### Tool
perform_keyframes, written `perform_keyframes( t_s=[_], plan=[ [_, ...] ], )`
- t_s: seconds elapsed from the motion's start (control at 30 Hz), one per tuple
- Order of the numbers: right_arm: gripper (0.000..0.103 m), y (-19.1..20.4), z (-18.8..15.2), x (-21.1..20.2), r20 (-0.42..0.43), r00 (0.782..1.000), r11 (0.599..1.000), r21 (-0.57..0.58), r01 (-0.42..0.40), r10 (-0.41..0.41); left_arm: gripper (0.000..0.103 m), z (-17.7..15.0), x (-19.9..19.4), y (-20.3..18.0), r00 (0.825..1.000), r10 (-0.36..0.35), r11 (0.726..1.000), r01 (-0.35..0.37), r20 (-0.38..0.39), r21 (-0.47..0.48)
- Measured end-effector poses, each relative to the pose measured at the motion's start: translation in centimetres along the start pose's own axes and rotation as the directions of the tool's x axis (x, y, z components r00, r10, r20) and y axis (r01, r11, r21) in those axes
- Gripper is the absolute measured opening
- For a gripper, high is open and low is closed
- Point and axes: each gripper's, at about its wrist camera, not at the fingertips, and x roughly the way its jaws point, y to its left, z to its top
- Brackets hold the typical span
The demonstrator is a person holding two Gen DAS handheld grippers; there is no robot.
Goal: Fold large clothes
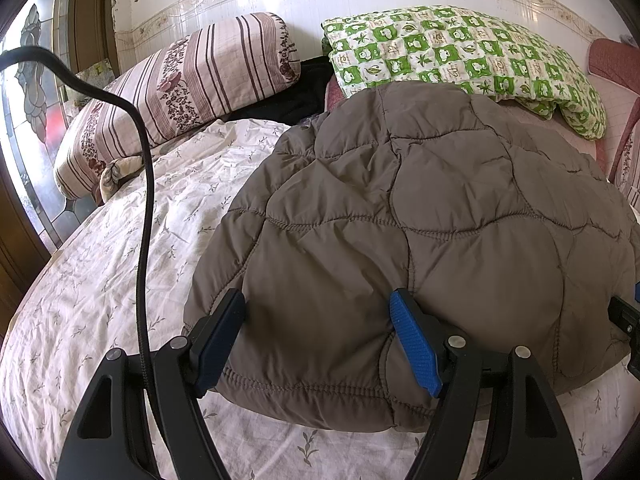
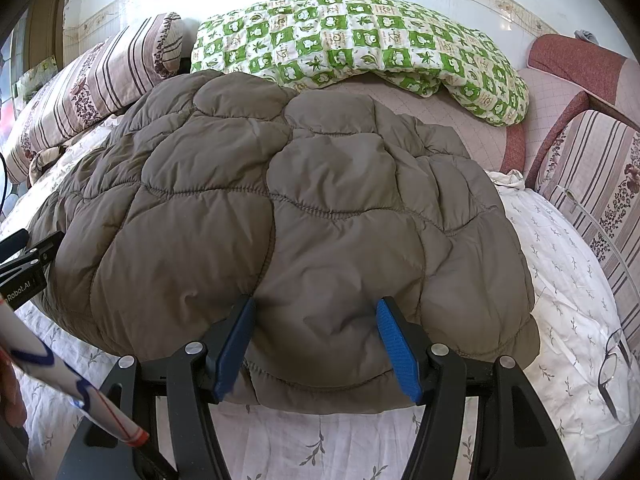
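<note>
The brown quilted jacket (image 1: 420, 216) lies spread on the bed (image 1: 100, 280), puffy, soft and light-looking, likely slippery, so the stitched near hem looks the best hold. The left gripper (image 1: 320, 344) and right gripper (image 2: 316, 348) stand wide open, straddling that hem, gripping nothing. The left gripper's body, seen from the right wrist, reads "Robot.AI", partly cut off.

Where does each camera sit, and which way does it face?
Left wrist: on the left gripper, looking across the bed at the brown quilted jacket; its own fingers show.
Right wrist: on the right gripper, facing the jacket; the left gripper shows at the left edge.
Shared: the jacket, green checked quilt, striped pillow.
</note>
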Motion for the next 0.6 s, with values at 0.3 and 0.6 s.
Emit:
perform_keyframes(
  t_s=[0.3,0.6],
  plan=[
    [0.068,0.0,0.0,0.0,0.001,1.0,1.0,-0.001,0.001,-0.001,0.074,0.0,0.0,0.0,1.0,0.0,1.0,0.0,-0.001,-0.001],
    [0.068,-0.3,0.2,-0.3,0.002,1.0,1.0,0.014,-0.009,0.009,0.074,0.3,-0.6,1.0,1.0,-0.027,0.998,0.027,0.004,-0.059]
  ],
)
